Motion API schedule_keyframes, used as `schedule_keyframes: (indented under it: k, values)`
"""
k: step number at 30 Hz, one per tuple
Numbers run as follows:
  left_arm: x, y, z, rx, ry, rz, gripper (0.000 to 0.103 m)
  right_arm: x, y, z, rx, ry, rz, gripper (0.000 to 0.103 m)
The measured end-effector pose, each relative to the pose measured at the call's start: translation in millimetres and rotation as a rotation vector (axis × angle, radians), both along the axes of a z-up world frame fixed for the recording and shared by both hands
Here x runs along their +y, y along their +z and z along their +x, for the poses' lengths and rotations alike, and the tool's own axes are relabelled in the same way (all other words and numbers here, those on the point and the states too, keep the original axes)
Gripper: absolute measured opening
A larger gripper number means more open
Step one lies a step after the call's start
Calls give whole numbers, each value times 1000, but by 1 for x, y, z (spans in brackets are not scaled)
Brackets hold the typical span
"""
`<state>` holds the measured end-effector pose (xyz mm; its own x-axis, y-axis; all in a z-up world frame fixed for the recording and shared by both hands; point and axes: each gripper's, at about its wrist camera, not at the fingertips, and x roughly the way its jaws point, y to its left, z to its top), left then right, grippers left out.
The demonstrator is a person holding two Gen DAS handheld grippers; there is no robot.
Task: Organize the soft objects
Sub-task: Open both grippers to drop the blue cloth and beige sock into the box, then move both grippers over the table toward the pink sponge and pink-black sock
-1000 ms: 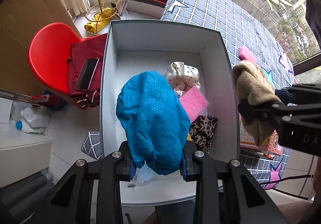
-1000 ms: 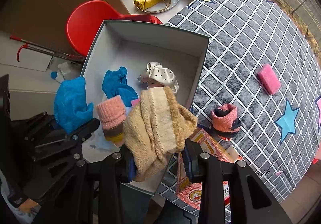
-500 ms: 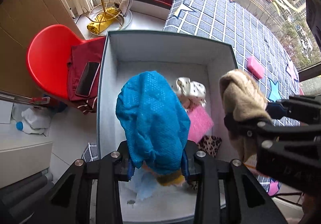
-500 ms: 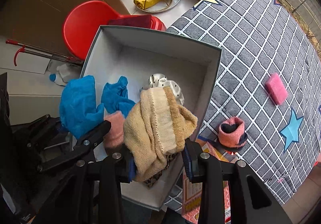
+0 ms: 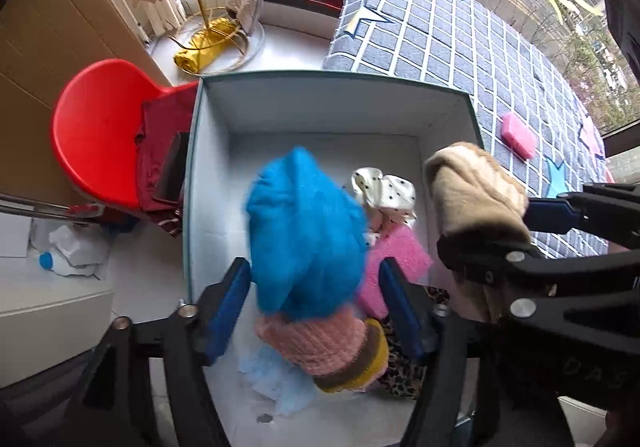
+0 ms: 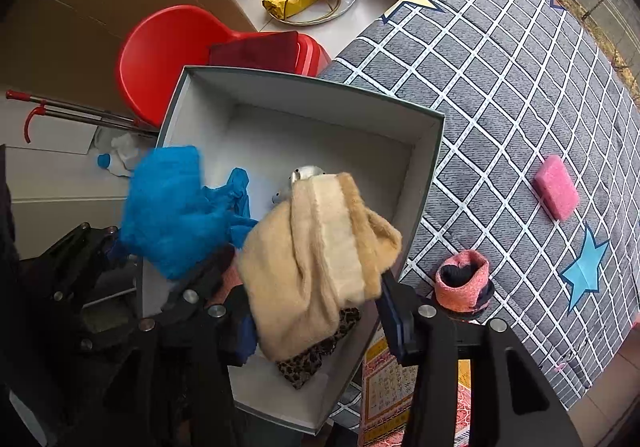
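My left gripper (image 5: pixel 314 287) has opened over the white box (image 5: pixel 332 99); the blue cloth (image 5: pixel 304 231) is blurred and sits loose between the spread jaws. My right gripper (image 6: pixel 316 311) has also opened wide; the beige knit piece (image 6: pixel 316 259) rests loose between its jaws above the box's right side (image 6: pixel 428 175). In the box lie a pink-and-yellow sock (image 5: pixel 336 347), a pink sponge (image 5: pixel 394 259), a polka-dot scrunchie (image 5: pixel 384 191), a leopard-print cloth (image 5: pixel 400 375) and another blue cloth (image 6: pixel 238 187).
On the grey checked blanket (image 6: pixel 500 67) lie a pink sponge (image 6: pixel 556 193) and a rolled coral sock (image 6: pixel 464 279). A red chair (image 5: pixel 100 135) with a dark red garment stands left of the box. A gold wire rack (image 5: pixel 208 35) is on the sill.
Both grippers moved forward over the box and opened their jaws. The blue cloth and the beige knit piece are released and slipping down.
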<state>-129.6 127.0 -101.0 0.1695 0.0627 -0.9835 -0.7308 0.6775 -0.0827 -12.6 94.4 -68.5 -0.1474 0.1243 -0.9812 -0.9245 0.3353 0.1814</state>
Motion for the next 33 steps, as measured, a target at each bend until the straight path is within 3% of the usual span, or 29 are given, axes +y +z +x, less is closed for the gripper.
schedule_keyframes:
  k: [2,4,6,7,12,14,16,25,33]
  values:
    - [-2,0,-1,-3,-2,9,83,0,0,1,6,1,-1,51]
    - [-2,-1,-1,-3,3,2,85,-1,0,1,11,0,-1,52]
    - [-2,-5,0,10,13,-30,87,-2,1,2,12,-7,4,81]
    - [-1,-9,2,20,19,-51,91,-2,2,3,18,-12,9,87]
    - [-1,-13,0,39,29,-65,94,-5,7,7,18,-36,19,91]
    - [1,-10,-2,32,46,-58,94,-7,6,11,-3,-50,-1,103]
    - [4,-7,-2,45,57,-36,94,-10,8,16,9,-72,5,103]
    - [5,3,-2,1,63,-69,95,-25,30,32,72,-157,60,103]
    - [-1,13,14,13,20,-68,95,-44,54,51,143,-224,110,103]
